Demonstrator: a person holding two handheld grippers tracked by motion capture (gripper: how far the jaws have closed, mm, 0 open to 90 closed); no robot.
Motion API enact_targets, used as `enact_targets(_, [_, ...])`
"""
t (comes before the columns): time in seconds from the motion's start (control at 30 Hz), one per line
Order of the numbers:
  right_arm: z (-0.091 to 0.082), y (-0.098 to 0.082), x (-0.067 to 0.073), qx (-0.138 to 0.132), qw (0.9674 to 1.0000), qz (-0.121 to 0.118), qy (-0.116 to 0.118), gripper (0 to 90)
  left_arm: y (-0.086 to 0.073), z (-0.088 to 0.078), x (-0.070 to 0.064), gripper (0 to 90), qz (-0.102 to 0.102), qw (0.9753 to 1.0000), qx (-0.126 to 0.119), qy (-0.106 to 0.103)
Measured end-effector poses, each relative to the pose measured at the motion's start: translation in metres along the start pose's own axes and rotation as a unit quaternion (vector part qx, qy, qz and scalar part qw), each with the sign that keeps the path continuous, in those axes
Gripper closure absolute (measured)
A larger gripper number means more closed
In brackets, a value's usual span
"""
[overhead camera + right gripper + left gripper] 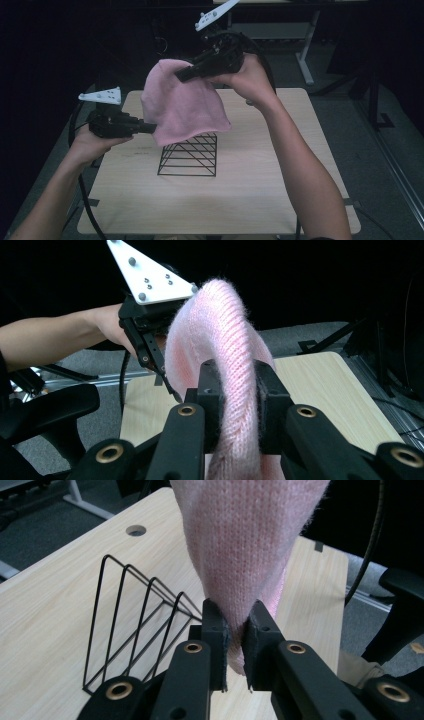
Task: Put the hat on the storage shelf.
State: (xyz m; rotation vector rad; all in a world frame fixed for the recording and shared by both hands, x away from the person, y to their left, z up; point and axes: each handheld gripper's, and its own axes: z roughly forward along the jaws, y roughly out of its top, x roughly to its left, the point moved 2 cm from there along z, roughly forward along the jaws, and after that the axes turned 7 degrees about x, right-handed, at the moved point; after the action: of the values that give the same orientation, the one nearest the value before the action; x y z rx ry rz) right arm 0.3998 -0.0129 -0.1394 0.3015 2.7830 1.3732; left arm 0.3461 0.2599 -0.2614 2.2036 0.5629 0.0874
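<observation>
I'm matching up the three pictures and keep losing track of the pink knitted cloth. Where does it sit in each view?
High view: the pink knitted cloth hangs at centre, above the black wire rack, held between both grippers.
Left gripper view: it drops from top centre into the left gripper.
Right gripper view: it arches through the centre, pinched in the right gripper.
Shared landmark: the light wooden table, which appears in all three views.

A light wooden table (260,200) stands on grey floor (350,130), desk legs (306,55) behind.
</observation>
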Motion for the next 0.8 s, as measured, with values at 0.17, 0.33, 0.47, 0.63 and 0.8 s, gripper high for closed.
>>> enact_targets(0.17, [0.004, -0.006, -0.008, -0.001, 1.0, 0.009, -0.002, 76.8, 0.0, 0.004, 0.006, 83.1, -0.003, 0.9999, 0.009, 0.009])
enact_targets(0.33, [0.008, -0.016, -0.02, -0.005, 0.9997, 0.024, -0.001, 76.7, 0.0, 0.007, 0.013, 83.7, -0.008, 0.9997, 0.019, 0.016])
enact_targets(0.47, [0.012, -0.024, -0.027, -0.003, 0.9994, 0.034, -0.002, 76.7, -0.001, 0.012, 0.018, 83.9, -0.006, 0.9992, 0.031, 0.024])
enact_targets(0.63, [0.016, -0.034, -0.034, -0.007, 0.9988, 0.048, -0.002, 76.7, -0.001, 0.019, 0.022, 83.9, -0.006, 0.9987, 0.041, 0.03])
enact_targets(0.8, [0.018, -0.041, -0.034, -0.009, 0.9987, 0.05, -0.001, 76.8, -0.002, 0.022, 0.027, 83.9, -0.004, 0.9979, 0.05, 0.04])
